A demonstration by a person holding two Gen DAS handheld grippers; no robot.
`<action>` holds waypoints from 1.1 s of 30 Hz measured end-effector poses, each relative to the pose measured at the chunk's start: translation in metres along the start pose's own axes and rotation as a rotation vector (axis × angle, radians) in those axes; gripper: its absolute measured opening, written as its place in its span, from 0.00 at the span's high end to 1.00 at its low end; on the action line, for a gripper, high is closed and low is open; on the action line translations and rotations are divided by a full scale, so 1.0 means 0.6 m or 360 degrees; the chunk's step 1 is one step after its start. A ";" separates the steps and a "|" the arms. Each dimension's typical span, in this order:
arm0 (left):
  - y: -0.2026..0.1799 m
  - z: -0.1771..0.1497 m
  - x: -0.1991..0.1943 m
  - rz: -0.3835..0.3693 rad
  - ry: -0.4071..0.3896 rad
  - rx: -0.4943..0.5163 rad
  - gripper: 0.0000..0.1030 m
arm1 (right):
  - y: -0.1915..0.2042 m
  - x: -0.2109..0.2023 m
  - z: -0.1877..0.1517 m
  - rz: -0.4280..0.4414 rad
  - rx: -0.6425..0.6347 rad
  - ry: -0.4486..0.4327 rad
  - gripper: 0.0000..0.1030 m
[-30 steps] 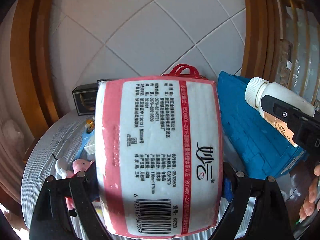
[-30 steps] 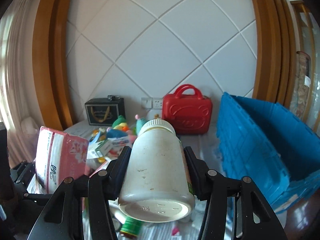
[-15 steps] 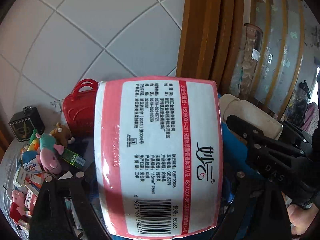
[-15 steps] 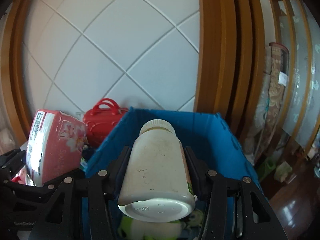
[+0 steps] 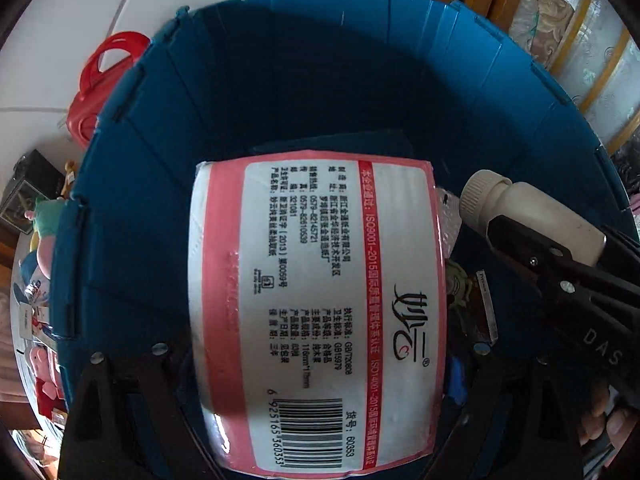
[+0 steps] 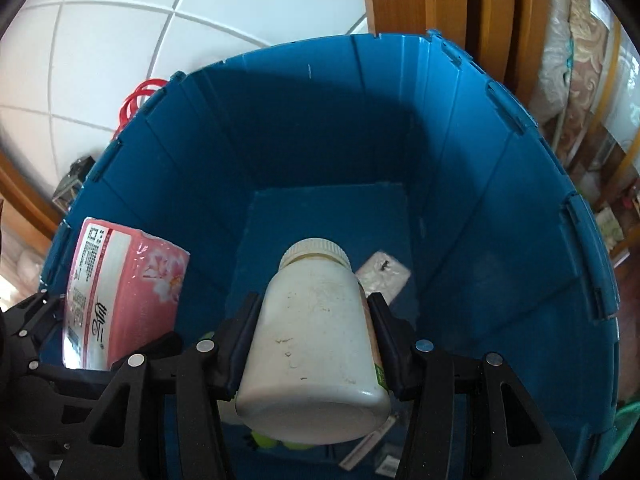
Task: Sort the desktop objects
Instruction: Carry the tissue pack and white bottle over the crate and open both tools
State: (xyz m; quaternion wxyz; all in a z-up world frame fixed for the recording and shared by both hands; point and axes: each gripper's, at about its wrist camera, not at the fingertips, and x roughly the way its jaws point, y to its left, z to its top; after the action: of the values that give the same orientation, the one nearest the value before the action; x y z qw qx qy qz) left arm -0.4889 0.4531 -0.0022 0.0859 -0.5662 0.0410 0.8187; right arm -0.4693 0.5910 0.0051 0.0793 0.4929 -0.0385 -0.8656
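Left gripper [image 5: 316, 360] is spread wide and clamped on the pink-and-white tissue pack [image 5: 316, 320], angled steeply down so the pack hangs inside the blue bin [image 5: 132, 208]. Its barcode end fills the bottom of the left wrist view, and the black fingers are largely covered by the pack. Right gripper [image 6: 312, 320] is about half open, pads [image 6: 244, 332] pressed on both sides of the white bottle [image 6: 316, 340], cap pointing down into the same bin, base toward the camera. The two tools sit side by side over the opening; from the right wrist the tissue pack shows at the left wall.

On the bin floor a clear plastic packet [image 6: 382, 274] lies past the cap, and something yellow-green peeks from under the bottle, too covered to name. A fingertip [image 5: 600, 420] shows at the lower right edge. Outside the bin's left wall, a red case [image 5: 100, 80] and plush toys [image 5: 44, 232] are cut off and blurred.
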 end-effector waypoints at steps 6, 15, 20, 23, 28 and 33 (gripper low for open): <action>0.003 -0.012 -0.009 -0.0064 -0.0012 -0.0017 0.12 | -0.013 0.013 0.003 -0.0040 0.0009 0.0074 0.48; -0.029 -0.033 -0.012 -0.0050 0.0029 0.0094 0.12 | -0.024 -0.005 0.011 -0.0036 -0.0008 -0.0051 0.21; -0.055 -0.050 -0.024 -0.0062 -0.0001 0.0198 0.12 | -0.011 -0.013 0.015 0.0122 -0.0033 -0.0113 0.18; -0.058 -0.057 -0.035 -0.0043 -0.0036 0.0203 0.12 | 0.002 -0.010 0.021 0.0089 -0.0063 -0.0113 0.18; -0.061 -0.068 -0.037 -0.0052 -0.0010 0.0195 0.12 | -0.006 -0.011 0.025 0.0097 0.0029 -0.0127 0.18; -0.054 -0.077 -0.055 -0.0205 -0.0027 0.0147 0.12 | -0.008 -0.045 0.028 0.0333 0.0045 -0.0212 0.13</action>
State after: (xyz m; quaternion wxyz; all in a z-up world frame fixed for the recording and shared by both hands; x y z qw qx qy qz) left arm -0.4292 0.4745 0.0132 0.1647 -0.5562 0.0416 0.8135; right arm -0.4707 0.6004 0.0354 0.1596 0.4285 -0.1072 -0.8828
